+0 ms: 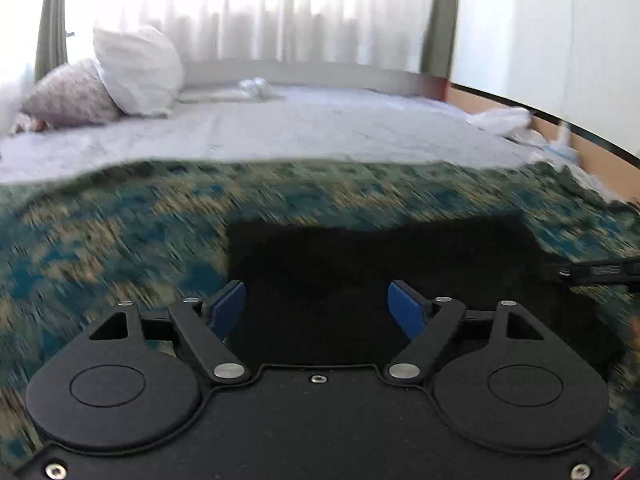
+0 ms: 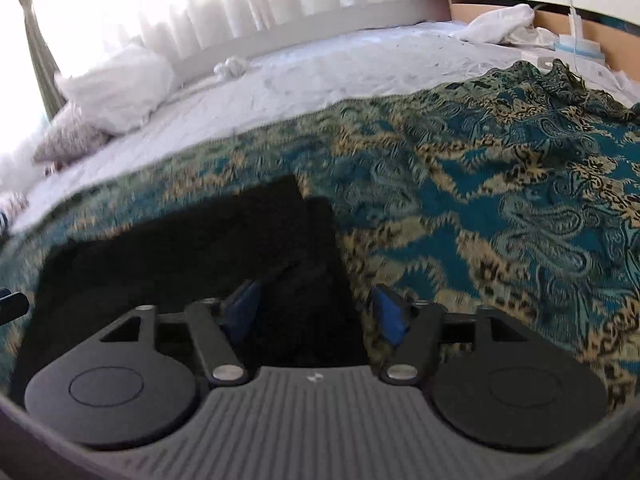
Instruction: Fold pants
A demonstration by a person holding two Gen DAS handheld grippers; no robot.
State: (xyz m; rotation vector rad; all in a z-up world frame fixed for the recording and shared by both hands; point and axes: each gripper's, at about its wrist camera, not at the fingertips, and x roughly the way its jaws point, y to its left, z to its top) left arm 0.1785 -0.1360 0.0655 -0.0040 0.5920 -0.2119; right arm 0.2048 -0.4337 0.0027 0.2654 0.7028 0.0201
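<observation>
On the bed: a white-sheeted mattress (image 1: 304,128) carries everything, running toward 12 o'clock.
Throw: a teal, tan and black paisley woven throw (image 2: 500,208) covers the near part of the bed.
Pants: black fabric pants (image 1: 384,280), folded into a flat rectangle, lie on the throw.
Pillows: a white puffy pillow (image 1: 136,68) leans on a pink patterned pillow (image 1: 68,96) at 10 o'clock.
Left gripper (image 1: 316,310): blue pads spread apart over the pants, gripping nothing.
Right gripper (image 2: 316,314): pads apart, straddling the pants' 3 o'clock edge, holding nothing.
</observation>
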